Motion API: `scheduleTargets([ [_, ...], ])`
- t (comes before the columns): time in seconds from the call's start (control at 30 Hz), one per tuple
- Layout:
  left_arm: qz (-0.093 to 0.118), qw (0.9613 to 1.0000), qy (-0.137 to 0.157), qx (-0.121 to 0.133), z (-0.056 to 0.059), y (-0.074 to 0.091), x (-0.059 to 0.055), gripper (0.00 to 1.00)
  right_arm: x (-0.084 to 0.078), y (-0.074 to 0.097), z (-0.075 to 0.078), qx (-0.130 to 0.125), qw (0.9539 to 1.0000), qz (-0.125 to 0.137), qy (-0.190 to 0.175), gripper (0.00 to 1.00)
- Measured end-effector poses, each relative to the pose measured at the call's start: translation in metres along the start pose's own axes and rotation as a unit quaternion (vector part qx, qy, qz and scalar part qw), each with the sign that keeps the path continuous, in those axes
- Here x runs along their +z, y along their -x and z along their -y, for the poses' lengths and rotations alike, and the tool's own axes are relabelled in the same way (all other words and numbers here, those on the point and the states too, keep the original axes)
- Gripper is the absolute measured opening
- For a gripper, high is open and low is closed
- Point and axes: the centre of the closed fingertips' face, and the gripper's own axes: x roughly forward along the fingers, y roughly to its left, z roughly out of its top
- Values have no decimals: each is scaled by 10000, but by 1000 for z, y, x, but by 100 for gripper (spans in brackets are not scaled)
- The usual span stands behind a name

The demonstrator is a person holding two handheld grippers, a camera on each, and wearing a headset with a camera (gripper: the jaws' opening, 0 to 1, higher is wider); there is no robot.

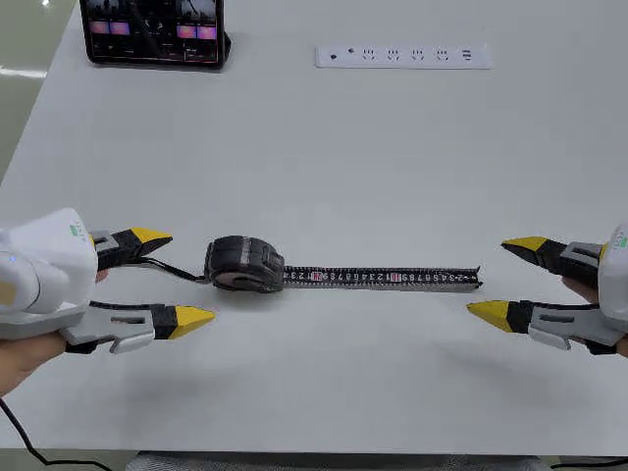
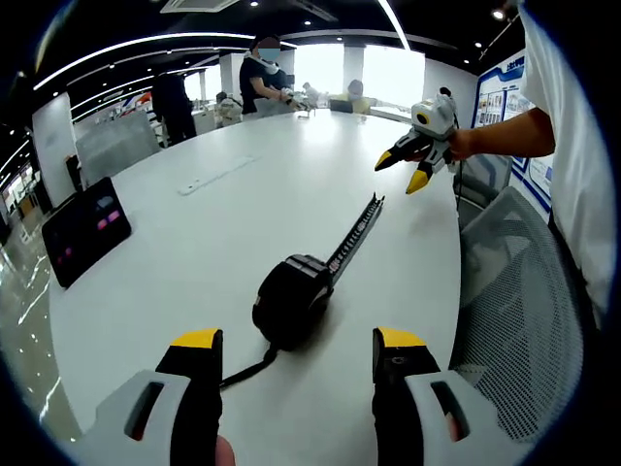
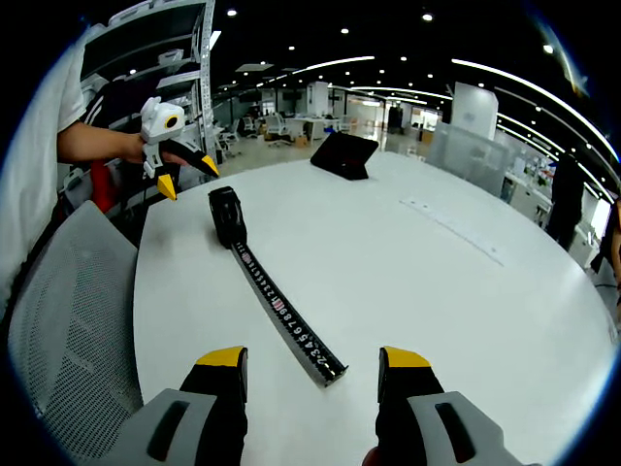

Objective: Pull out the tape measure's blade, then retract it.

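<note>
Now the tape measure (image 1: 243, 264) lies on the white table (image 1: 294, 147) with its blade (image 1: 383, 278) drawn out. Both grippers are wide open and hold nothing.

From the head view, the tape measure sits just ahead of the left gripper (image 1: 192, 276), whose yellow-tipped jaws stand spread well apart. The thin black wrist strap (image 1: 175, 269) trails between them, and neither jaw touches the tape measure's body. The blade runs flat along the table toward the right gripper (image 1: 486, 277), its end lying near that gripper's parted jaw tips — close, yet apart from them in the right gripper view. A white power strip (image 1: 402, 57) and a dark tablet (image 1: 155, 29) with a lit screen rest at the table's far side, well apart from the tape.
</note>
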Motion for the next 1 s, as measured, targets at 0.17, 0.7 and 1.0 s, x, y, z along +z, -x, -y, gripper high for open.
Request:
scheduleTargets([
  [0.17, 184, 9993, 282, 137, -5, 7, 1, 61, 5, 4, -1, -45, 9999, 83, -48, 54],
  [0.7, 437, 9959, 660, 437, 7, 20, -8, 67, 12, 22, -12, -350, 9982, 397, -272, 68],
  [1.0, 624, 9933, 762, 611, 23, 21, -10, 69, 15, 24, -27, -506, 9968, 554, -274, 73],
])
